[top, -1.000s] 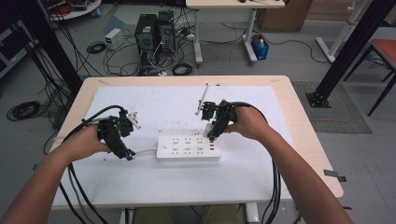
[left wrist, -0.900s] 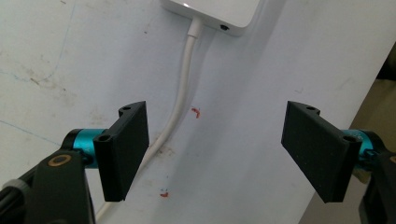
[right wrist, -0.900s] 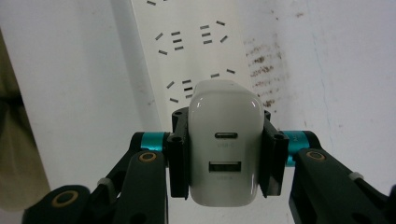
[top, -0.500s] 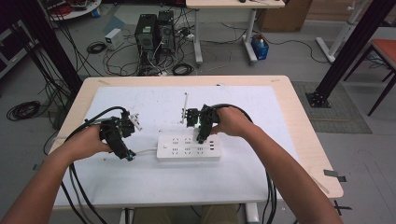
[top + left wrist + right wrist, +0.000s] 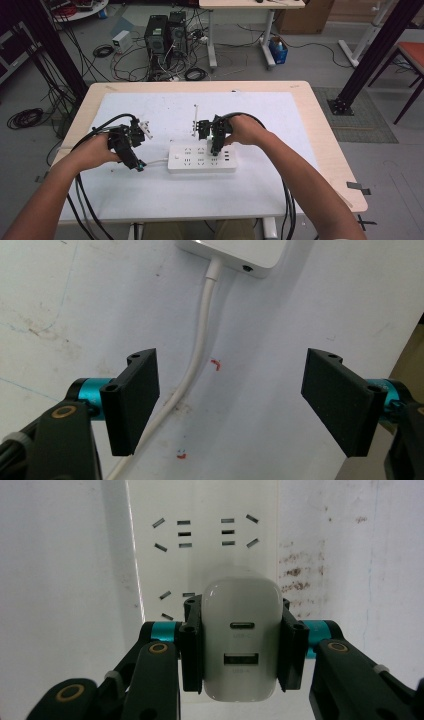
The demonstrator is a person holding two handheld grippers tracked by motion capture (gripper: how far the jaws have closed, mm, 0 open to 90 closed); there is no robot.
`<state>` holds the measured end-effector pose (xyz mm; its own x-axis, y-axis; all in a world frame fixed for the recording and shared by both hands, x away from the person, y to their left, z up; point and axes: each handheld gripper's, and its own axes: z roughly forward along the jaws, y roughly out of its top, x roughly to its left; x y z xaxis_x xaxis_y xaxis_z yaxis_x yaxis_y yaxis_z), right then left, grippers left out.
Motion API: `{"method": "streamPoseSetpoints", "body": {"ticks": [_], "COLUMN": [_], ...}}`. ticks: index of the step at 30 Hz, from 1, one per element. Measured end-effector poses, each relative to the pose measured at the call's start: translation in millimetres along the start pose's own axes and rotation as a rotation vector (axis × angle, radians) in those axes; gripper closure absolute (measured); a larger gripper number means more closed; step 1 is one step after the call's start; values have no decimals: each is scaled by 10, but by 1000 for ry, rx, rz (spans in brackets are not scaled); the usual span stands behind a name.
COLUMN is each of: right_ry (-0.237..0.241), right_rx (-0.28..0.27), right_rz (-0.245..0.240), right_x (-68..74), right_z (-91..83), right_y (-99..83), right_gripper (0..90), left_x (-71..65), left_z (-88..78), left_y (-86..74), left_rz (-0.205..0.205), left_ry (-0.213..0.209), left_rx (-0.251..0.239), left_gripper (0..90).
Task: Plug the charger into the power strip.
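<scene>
A white power strip [image 5: 200, 159] lies across the middle of the white mat, its cord [image 5: 200, 355] leaving its left end [image 5: 245, 252]. My right gripper [image 5: 215, 145] hangs over the strip's right half, shut on a white USB charger [image 5: 241, 680]. The charger's two ports face the camera, and the strip's socket slots [image 5: 205, 532] lie just beyond it. I cannot tell whether the charger touches the strip. My left gripper [image 5: 137, 162] rests beside the strip's left end. It is open [image 5: 230, 390], with the cord running on the mat below the gap, near the left jaw.
The white mat [image 5: 150, 200] covers most of a wooden table [image 5: 325, 150]; it is scuffed and stained near the strip. Black cables trail from both grippers off the near edge. Computers [image 5: 165, 35] and loose cables sit on the floor beyond the table.
My right hand has carried the charger left and down, from the mat behind the strip to just above its sockets. The left hand has stayed put.
</scene>
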<state>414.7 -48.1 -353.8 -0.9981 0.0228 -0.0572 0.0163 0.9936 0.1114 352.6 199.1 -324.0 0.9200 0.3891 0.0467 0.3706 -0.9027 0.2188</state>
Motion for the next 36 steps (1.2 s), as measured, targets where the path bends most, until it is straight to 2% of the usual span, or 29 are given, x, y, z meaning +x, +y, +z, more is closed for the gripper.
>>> {"method": "streamPoseSetpoints", "body": {"ticks": [4, 5, 7, 8, 10, 13, 14, 16, 17, 18, 21, 23, 25, 27, 30, 36], "right_ry": [16, 19, 14, 19, 25, 35, 29, -15, -20, -11, 64, 100, 116, 93, 16, -18], "right_rx": [32, 58, 54, 54, 45, 24, 15, 10, 9, 6, -6, -3, 3, 12, 40, 79], "right_rz": [-11, -14, -35, -22, -31, -16, -7, -34, -34, -32, 11, 20, 27, 8, -49, -72], "right_x": [-36, -30, -33, -35, -50, -65, -48, 22, 35, 15, -111, -171, -193, -161, -30, 27], "right_z": [22, 68, 85, 83, 87, 87, 85, 90, 89, 92, 96, 103, 110, 112, 116, 125], "right_y": [60, 68, 74, 64, 52, 11, -3, -9, -18, -20, -29, -24, -16, -4, 30, 73], "right_gripper": [626, 627, 627, 627, 628, 628, 629, 629, 629, 629, 630, 630, 630, 630, 630, 630], "left_x": [6, 7, 6, 11, 21, 26, 23, 32, 37, 33, 22, 13, 13, 13, 17, 23], "left_z": [-7, -13, -18, -15, -16, -14, -9, -1, 3, 10, 9, 18, 32, 42, 52, 43], "left_y": [2, 0, -8, -14, -23, -39, -44, -54, -56, -58, -62, -68, -73, -70, -62, -40], "left_rz": [1, 3, 3, 3, -2, -5, -11, -10, -12, -18, -12, -16, -18, -17, -18, -13], "left_ry": [1, -1, 1, -2, -1, -2, 0, -1, -3, -1, -2, -7, -10, -11, -15, -12], "left_rx": [-3, -3, -2, -4, 1, 1, -5, -7, -3, -6, -7, -6, -4, -1, -6, -18], "left_gripper": [234, 233, 234, 234, 234, 234, 234, 234, 234, 233, 234, 234, 234, 234, 234, 234]}}
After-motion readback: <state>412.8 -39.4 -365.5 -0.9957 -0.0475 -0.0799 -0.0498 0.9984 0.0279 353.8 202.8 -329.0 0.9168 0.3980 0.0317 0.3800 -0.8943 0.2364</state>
